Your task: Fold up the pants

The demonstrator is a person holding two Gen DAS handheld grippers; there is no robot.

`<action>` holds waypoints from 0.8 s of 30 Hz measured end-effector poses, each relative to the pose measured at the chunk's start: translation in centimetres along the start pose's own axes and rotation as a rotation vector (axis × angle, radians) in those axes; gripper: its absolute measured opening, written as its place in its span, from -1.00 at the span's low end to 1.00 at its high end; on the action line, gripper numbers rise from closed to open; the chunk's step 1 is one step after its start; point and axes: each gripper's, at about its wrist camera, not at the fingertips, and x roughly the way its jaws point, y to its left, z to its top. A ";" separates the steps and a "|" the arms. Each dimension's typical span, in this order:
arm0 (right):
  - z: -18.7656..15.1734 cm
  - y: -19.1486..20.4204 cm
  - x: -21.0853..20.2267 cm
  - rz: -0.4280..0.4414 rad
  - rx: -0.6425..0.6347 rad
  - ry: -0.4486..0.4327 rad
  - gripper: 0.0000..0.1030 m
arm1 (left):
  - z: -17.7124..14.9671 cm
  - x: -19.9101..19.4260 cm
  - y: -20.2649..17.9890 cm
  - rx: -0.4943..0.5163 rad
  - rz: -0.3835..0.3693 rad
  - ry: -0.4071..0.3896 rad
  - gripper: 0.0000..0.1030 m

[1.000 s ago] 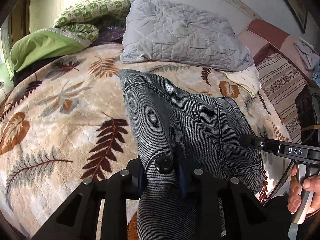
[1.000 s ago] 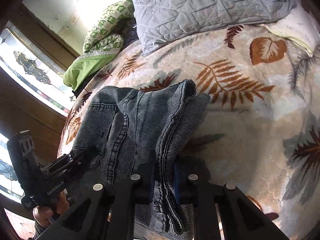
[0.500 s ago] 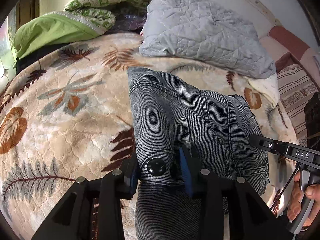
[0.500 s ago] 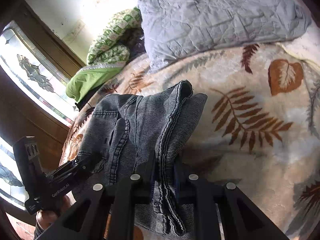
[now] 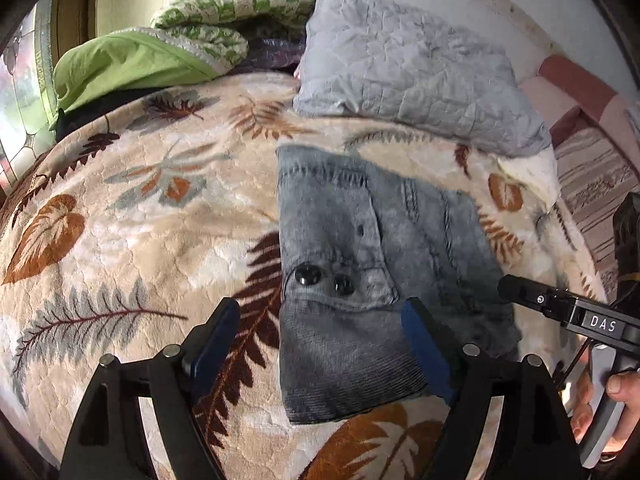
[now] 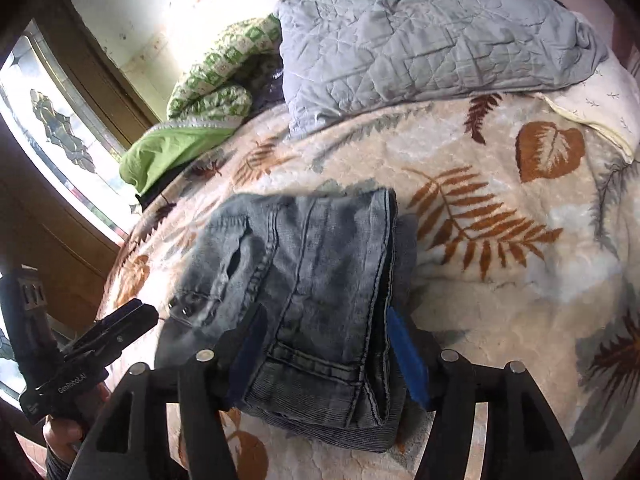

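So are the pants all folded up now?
Nearly. The faded grey-blue denim pants already lie in a folded stack on the leaf-patterned fleece blanket. The left gripper and right gripper are opening, pads off the cloth. Perhaps only tidying remains.

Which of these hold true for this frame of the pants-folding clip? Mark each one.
1. The jeans lie folded on the leaf-print blanket. True.
2. The left tool is clamped on the waistband button. False: its jaws are opening, pads clear of the denim.
3. A grey quilted pillow lies beyond the jeans. True.
4. The right tool is lifting the jeans off the bed. False: the jeans rest on the blanket, and its jaws are opening.
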 end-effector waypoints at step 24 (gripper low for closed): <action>-7.0 -2.8 -5.8 -0.050 0.067 -0.196 0.37 | -2.2 -5.3 -2.8 -0.004 0.120 -0.129 0.69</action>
